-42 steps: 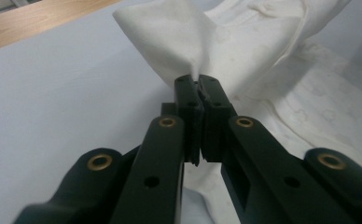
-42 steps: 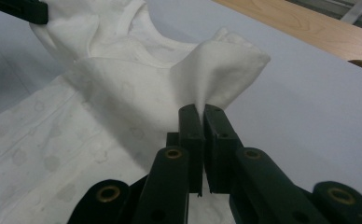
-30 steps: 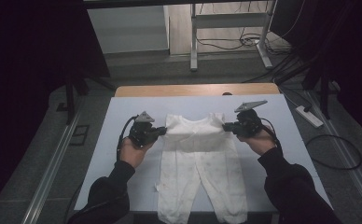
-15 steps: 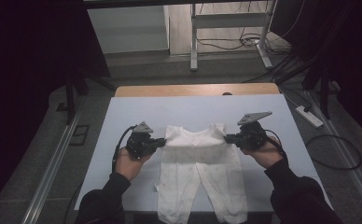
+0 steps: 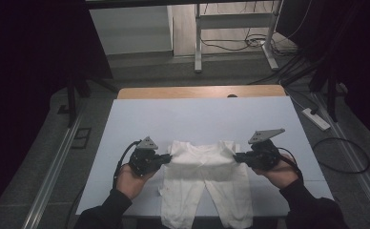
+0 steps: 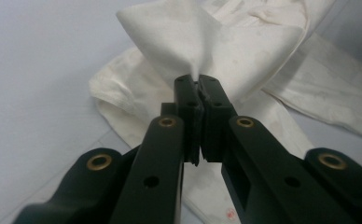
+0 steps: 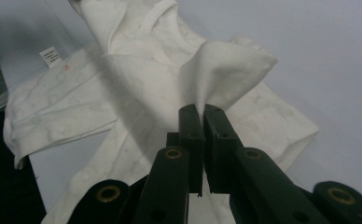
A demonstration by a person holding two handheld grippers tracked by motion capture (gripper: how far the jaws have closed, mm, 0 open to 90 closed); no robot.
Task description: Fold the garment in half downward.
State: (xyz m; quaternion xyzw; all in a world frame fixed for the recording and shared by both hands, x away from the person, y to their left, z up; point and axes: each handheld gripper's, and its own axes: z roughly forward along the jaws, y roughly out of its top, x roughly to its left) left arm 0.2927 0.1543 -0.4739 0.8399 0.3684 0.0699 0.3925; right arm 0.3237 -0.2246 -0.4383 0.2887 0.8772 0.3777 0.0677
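The left gripper (image 6: 197, 84) has its jaws clenched on a pinched fold of a white, soft cotton baby romper (image 5: 203, 180), the cloth rising in a peak from between the black pads. The right gripper (image 7: 201, 108) grasps a like fold on the romper's other side, jaws pressed tight on the fabric. Seen from the high view, the left gripper (image 5: 166, 159) sits at the romper's left shoulder and the right gripper (image 5: 238, 157) at its right shoulder, the top edge stretched between them. Below that edge the romper's two legs run toward the person and hang over the near edge of the pale blue worktop (image 5: 197, 119). A small white label (image 7: 51, 56) shows beside the romper's leg.
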